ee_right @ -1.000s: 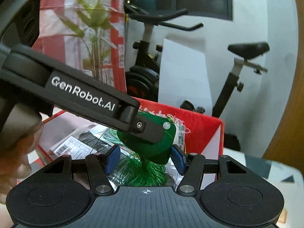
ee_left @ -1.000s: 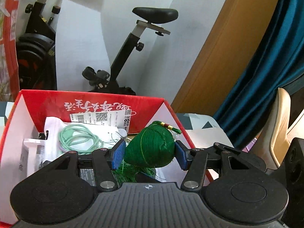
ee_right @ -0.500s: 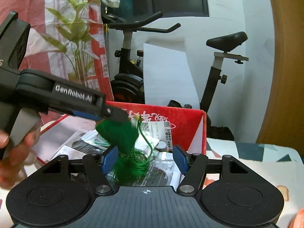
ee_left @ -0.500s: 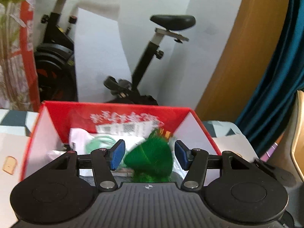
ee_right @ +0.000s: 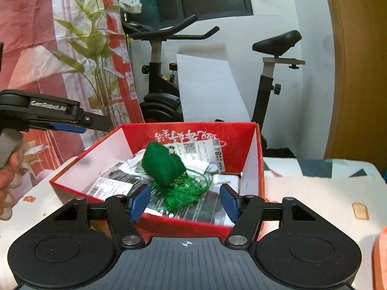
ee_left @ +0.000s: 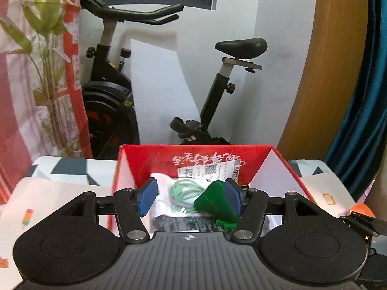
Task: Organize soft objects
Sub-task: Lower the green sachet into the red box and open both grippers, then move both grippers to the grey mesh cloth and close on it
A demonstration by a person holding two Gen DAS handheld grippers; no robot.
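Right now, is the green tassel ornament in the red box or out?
In. The green tassel ornament lies on the packets inside the red box, its fringe spread toward the near wall. Neither set of tongs touches it.

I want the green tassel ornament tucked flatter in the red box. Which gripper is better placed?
Probably the right gripper: open, squarely facing the green tassel ornament in the red box. The left gripper hangs outside.

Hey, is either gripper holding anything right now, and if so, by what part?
Nothing is held. The green tasselled pouch lies in the red box, clear of both the left gripper and the right gripper, whose jaws stand open.
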